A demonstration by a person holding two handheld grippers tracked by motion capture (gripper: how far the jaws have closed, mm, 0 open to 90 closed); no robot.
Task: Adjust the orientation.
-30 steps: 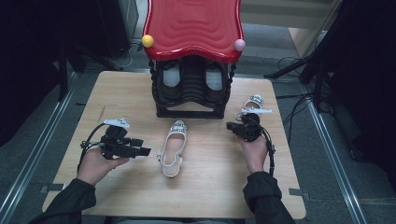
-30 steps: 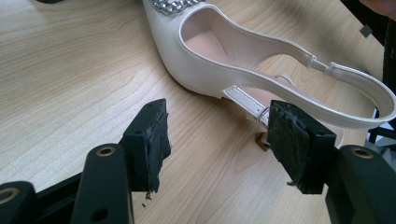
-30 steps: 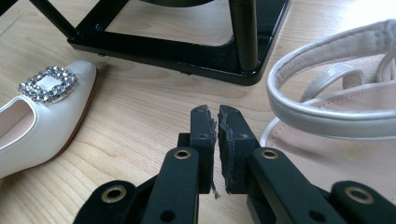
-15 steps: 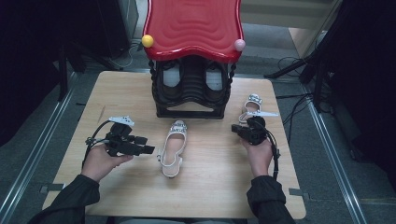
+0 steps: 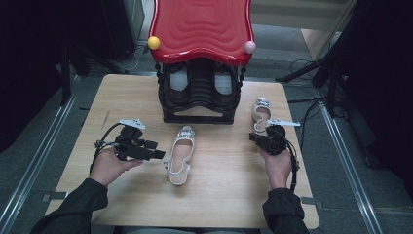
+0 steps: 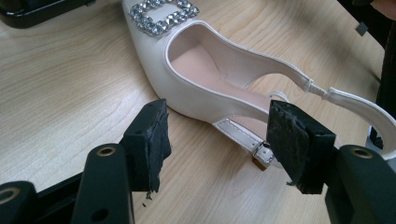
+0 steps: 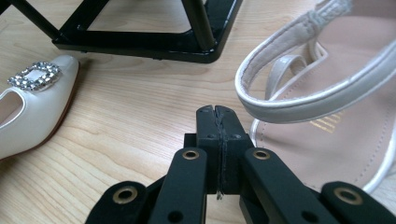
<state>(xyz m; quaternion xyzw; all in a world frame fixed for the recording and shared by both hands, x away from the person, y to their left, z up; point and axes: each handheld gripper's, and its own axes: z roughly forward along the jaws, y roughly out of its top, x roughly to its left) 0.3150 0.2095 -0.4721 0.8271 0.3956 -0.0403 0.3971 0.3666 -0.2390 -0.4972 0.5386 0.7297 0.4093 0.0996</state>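
Note:
A white slingback shoe with a jewelled buckle lies mid-table, toe toward the rack. My left gripper is just left of it, and its open jaws frame the shoe near the strap buckle without the pads touching it. A second white shoe lies at the right, beside the rack. My right gripper sits just in front of this shoe. Its jaws have just been closing and are shut with nothing between them, while the heel strap lies to their right.
A black shoe rack with a red wavy top stands at the back centre, with dark shoes inside. Its base frame is ahead of my right gripper. Bare wooden tabletop stretches toward the person.
My right gripper has drawn back toward the person, away from the right-hand shoe, which now lies flat. The left gripper has edged slightly toward the middle shoe.

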